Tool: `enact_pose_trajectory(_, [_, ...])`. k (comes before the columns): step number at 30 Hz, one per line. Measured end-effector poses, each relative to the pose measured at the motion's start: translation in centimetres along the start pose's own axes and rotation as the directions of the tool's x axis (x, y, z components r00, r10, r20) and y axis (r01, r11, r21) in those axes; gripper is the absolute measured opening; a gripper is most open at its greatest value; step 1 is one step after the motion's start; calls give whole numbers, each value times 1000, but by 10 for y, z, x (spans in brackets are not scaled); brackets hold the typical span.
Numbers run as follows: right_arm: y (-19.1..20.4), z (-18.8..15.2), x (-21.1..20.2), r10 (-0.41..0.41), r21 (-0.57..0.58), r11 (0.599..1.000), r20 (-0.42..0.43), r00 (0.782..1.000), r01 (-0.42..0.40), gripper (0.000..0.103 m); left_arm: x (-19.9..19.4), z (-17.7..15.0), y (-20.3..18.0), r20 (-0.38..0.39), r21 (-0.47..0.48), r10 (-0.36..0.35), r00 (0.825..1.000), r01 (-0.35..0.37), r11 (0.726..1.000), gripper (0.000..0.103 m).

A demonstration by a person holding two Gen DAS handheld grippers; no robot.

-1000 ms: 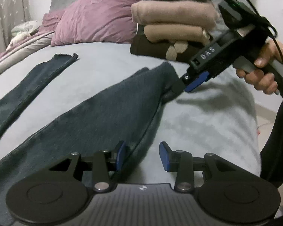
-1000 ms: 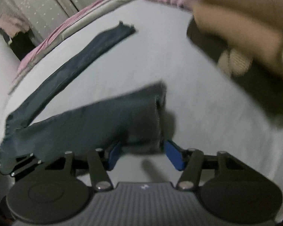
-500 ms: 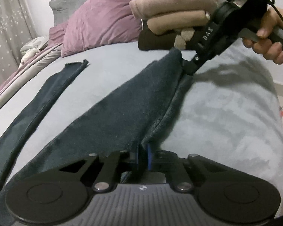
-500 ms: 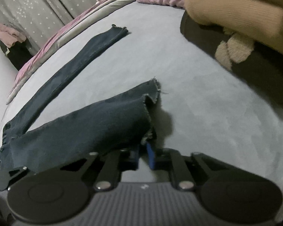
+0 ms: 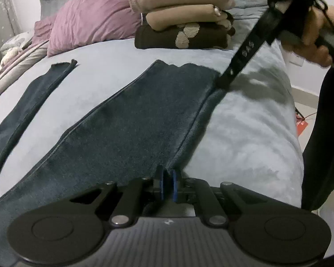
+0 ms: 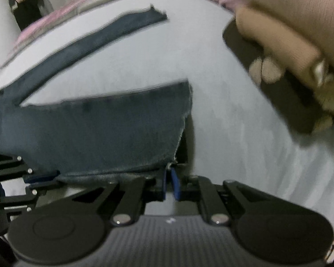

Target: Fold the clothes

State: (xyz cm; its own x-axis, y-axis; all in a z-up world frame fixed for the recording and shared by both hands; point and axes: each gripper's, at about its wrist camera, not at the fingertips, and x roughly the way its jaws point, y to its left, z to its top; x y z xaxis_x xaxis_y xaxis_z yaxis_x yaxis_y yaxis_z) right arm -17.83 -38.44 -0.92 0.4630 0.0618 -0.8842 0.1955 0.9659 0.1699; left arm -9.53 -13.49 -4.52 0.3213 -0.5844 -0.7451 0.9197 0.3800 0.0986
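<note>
Item: jeans leg [image 5: 140,120], spreading wider and flatter since a second ago, both jaws now clamped on it.
I am holding its near edge in the left gripper [image 5: 167,185] and its hem corner in the right gripper [image 6: 170,184]; long axis running between them across the bed [image 5: 245,122].

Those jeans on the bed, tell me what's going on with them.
A person is folding dark jeans on a grey bed, with handheld tongs in each hand. The left tongs are shut on one leg's edge, and the right tongs are shut on its hem corner. The other leg lies flat. A stack of folded clothes sits behind.
</note>
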Motion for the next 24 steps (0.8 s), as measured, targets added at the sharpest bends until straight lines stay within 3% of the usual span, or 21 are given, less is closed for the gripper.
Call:
enact_pose_trajectory(4, [-3,2,8,10,31,999,-14,1000,-9,15,-8,0,8,30,-35,-42,999,43,998,26])
enact_pose_trajectory(7, [-4,12,0,3,26,1000,28,1000,-4,48,-13,1,14,50,-62,-52,997,55,997,30])
enact_pose_trajectory(8, [-4,15,-3,1,24,1000,42,999,-2,51,-14,1,16,54,-71,-41,998,45,996,31])
enact_pose_trajectory(12, [-5,31,-8,1,30,1000,99,995,-3,51,-15,2,32,69,-107,2,998,6,994,33])
enact_pose_trajectory(16, [-8,51,16,16,40,999,152,988,-22,51,-16,-1,55,68,-156,88,994,-77,985,35])
enact_pose_trajectory(24, [-6,59,63,16,-5,1000,247,969,-15,49,-4,-18,99,35,-305,226,974,-204,930,38])
